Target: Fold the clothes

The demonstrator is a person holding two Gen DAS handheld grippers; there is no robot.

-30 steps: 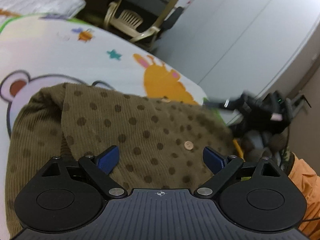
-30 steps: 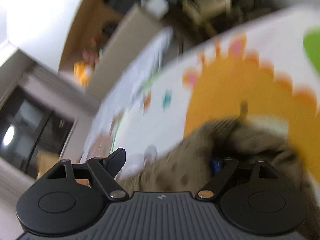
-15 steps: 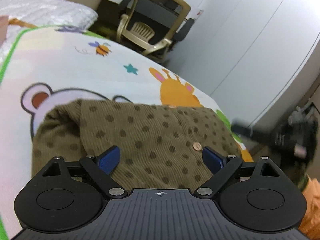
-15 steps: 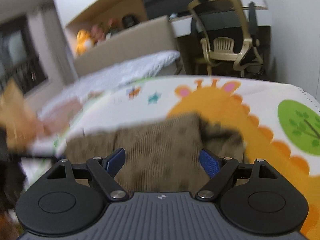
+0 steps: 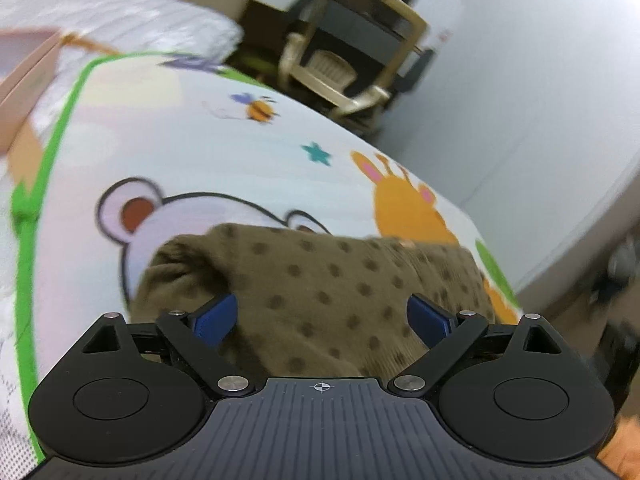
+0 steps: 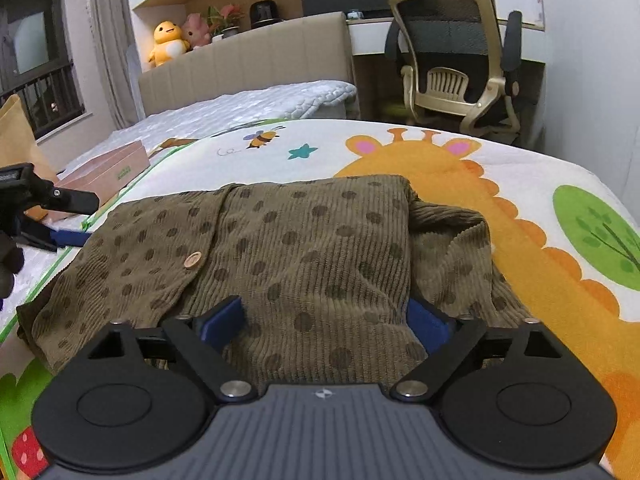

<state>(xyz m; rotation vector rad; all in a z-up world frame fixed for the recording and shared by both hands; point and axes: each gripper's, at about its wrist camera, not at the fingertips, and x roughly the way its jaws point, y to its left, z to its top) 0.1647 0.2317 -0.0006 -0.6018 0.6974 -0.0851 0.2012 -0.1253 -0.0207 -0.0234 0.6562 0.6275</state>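
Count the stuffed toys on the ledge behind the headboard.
2. A yellow plush sits at the left end of the ledge, and a pink plush sits right beside it, next to a potted plant. More toys could be hidden out of the right wrist view.

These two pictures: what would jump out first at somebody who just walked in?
Probably the olive-brown dotted garment, partly folded in the middle of a bright cartoon blanket with a big orange giraffe beside it. Next come the black tools at the bottom of each view: the right tool, its jaws opening, and the left tool both hang over the cloth, pads clear of it. Behind stands a beige office chair.
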